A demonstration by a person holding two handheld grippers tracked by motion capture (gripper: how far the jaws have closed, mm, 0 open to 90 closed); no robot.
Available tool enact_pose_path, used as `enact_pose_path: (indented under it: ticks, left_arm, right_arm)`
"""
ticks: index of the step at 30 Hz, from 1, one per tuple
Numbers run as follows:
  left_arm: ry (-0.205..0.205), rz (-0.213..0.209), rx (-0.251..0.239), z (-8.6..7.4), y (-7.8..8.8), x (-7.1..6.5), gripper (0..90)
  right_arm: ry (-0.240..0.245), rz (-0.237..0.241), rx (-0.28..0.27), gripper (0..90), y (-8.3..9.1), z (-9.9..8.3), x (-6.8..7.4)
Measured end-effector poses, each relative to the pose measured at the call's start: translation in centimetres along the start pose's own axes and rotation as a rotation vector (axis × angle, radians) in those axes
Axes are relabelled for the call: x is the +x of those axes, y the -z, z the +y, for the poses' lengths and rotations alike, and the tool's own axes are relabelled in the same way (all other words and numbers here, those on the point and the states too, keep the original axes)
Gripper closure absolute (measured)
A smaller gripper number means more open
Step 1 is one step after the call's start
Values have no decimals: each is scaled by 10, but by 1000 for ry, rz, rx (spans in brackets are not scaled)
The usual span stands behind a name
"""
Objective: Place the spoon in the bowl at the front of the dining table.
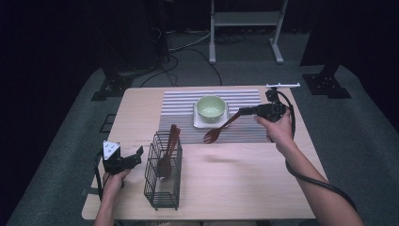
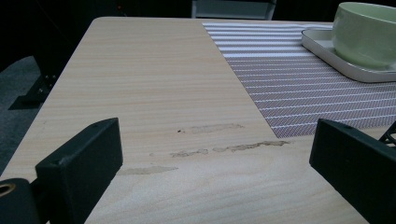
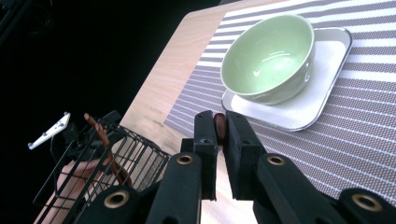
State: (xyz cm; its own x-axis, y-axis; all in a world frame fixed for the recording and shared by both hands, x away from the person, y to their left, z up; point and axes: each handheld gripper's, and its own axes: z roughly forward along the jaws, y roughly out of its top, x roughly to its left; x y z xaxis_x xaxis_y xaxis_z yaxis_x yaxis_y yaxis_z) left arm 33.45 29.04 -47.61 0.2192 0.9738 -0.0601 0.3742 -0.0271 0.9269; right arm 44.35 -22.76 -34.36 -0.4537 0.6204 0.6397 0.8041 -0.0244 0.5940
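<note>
My right gripper (image 1: 243,112) is shut on the handle end of a brown wooden fork (image 1: 217,130). The fork slants down to the left, its head low over the striped placemat (image 1: 244,134). In the right gripper view the jaws (image 3: 218,125) pinch the dark handle (image 3: 219,120), just in front of the green bowl (image 3: 268,56) on its white tray (image 3: 327,88). My left gripper (image 1: 136,155) stands open and empty near the table's left front, beside a black wire basket (image 1: 163,188) holding wooden utensils (image 1: 169,148). Its wide-apart jaws (image 2: 215,140) frame bare tabletop.
The bowl (image 1: 210,108) and tray (image 1: 197,124) sit at the middle of the placemat. Bare wood (image 1: 244,179) lies right of the basket. The table edge (image 2: 70,60) and dark floor are to the left. A white stand (image 1: 244,28) is behind the table.
</note>
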Motion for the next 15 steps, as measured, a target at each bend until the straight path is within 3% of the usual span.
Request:
enact_pose_path:
  ticks: [15]
  left_arm:
    - [0, 0, -1, 0, 0, 0, 17]
  right_arm:
    - [-4, -23, -14, 826, -5, 10, -2]
